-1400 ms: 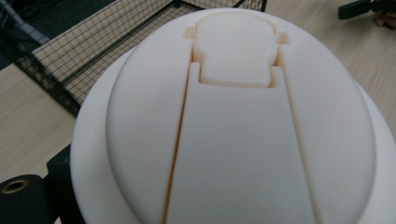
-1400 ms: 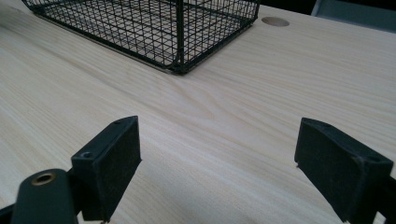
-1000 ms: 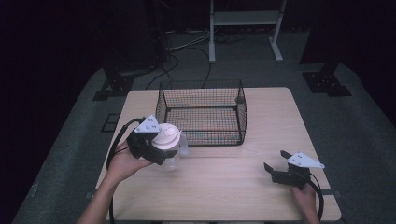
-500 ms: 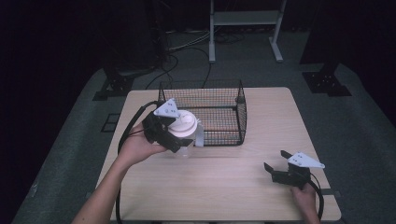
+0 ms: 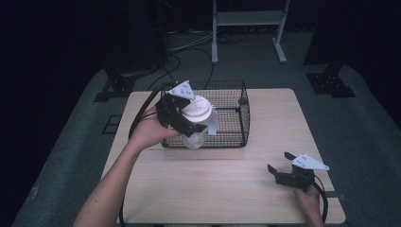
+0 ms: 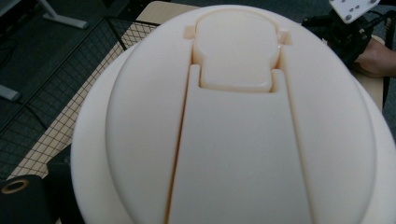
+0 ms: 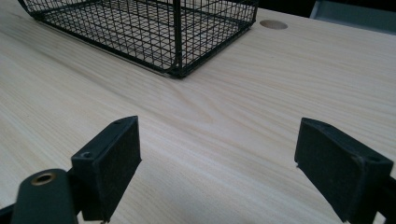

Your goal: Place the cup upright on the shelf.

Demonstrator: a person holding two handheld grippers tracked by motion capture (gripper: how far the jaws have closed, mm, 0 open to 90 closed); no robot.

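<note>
A clear plastic cup (image 5: 195, 138) with a white lid (image 5: 197, 108) hangs in the air over the front left part of the black wire basket (image 5: 243, 118). My left gripper (image 5: 187, 124) is shut on the cup, just under the lid. In the left gripper view the lid (image 6: 243, 121) is very close and hides the jaws. My right gripper (image 5: 279, 163) rests low over the table's front right, open and holding nothing; its jaws (image 7: 219, 163) stand wide apart over bare wood.
The wooden table (image 5: 227, 189) carries the basket at its back middle. The basket's near corner (image 7: 177, 70) lies ahead of the right gripper. A metal stand (image 5: 246, 19) and cables lie on the dark floor behind the table.
My left gripper has carried the cup up and to the right, from beside the basket's left front to above its front left part. The right gripper has not moved.
</note>
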